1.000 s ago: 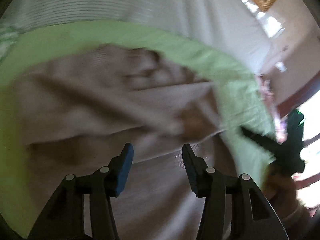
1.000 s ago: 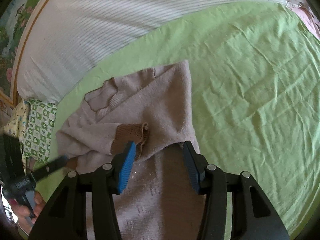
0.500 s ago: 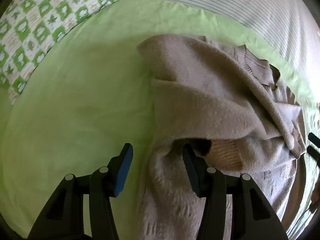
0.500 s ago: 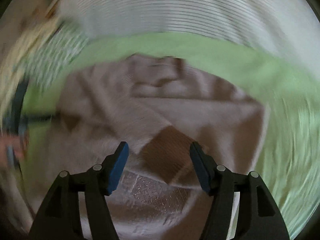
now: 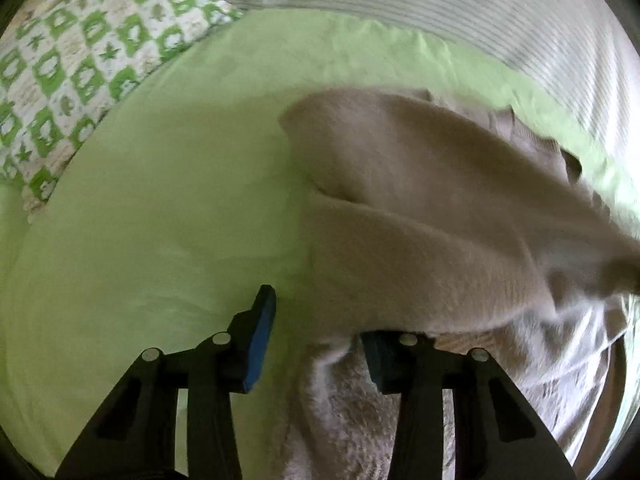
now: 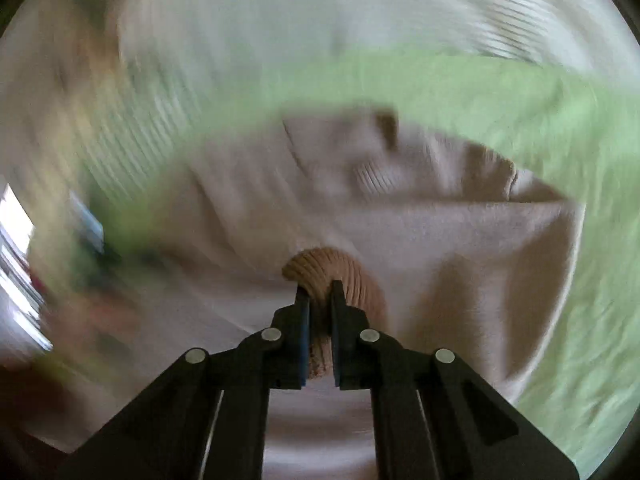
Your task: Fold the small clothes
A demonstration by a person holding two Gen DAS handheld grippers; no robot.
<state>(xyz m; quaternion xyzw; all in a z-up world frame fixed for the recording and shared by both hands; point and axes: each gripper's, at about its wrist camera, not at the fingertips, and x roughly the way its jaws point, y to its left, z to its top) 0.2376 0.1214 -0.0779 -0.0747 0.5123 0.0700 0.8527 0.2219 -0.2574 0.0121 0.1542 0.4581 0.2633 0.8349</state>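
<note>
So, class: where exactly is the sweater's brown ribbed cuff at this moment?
In the right wrist view, the brown ribbed cuff sits at centre, pinched between the jaws of the right hand-held gripper, above the beige sweater lying on the green sheet.

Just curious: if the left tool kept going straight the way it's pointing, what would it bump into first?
Probably the beige sweater's near edge: the open left tool has it between its fingers, one fingertip tucked under a fold, green sheet alongside. Depth is unclear.

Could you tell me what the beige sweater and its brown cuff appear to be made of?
The sweater looks like soft, fuzzy knit, perhaps wool or fleece, with a matte napped surface. The cuff, pinched in the right tool, is ribbed knit with clear parallel ridges.
</note>
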